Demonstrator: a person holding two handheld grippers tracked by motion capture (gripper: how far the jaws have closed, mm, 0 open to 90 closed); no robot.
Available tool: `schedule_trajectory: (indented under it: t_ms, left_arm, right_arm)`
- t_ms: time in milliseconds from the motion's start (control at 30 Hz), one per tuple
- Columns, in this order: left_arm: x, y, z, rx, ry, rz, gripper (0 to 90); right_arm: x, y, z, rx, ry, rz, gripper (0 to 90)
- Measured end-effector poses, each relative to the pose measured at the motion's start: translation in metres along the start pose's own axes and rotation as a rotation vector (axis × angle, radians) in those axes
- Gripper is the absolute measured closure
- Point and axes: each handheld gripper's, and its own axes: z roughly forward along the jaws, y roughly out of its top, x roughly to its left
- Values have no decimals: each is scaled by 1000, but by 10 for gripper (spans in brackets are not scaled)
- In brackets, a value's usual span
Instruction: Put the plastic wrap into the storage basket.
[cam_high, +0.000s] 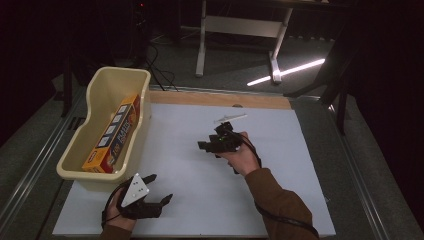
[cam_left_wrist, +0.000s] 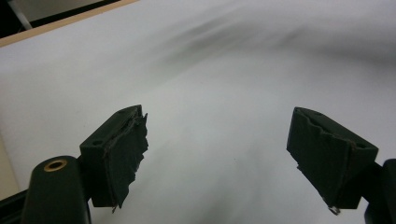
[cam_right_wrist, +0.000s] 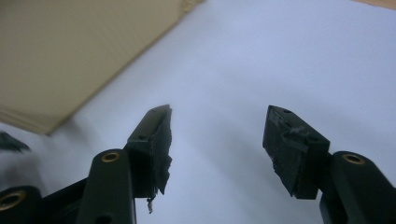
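High view puts my left gripper (cam_high: 159, 188) nearest, jaws spread and empty over the white table sheet (cam_high: 200, 200), just beside the cream plastic tub (cam_high: 95, 92) holding an orange cardboard box (cam_high: 113, 134). Farther out, my right gripper (cam_high: 203, 145) hangs released too, a slim white plastic stick (cam_high: 230, 118) lying just beyond it.

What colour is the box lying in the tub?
Orange and yellow box, with white panels, clearest in the high view.
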Motion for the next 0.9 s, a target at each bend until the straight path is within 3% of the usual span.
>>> schedule_trajectory:
  t_ms: [267,600,667,800,833,900]
  left_arm:
    - [1,0,1,1,3,-3,199]
    - [1,-1,2,6,5,-8,198]
    - [0,-1,3,7,4,-11,198]
    - [0,0,4,10,1,-6,198]
    - [0,0,4,9,1,-5,199]
    - [1,0,4,7,-1,-10,198]
  right_arm:
    - [-22,-45,-36,-36,-90,-78,406]
    - [-48,-105,-82,-110,-149,-25,370]
    - [-53,-114,-88,-131,-176,-23,355]
    - [-58,-125,-96,-154,-183,-31,329]
    - [-59,-133,-104,-175,-184,-35,268]
    - [-58,-139,-111,-195,-181,-37,234]
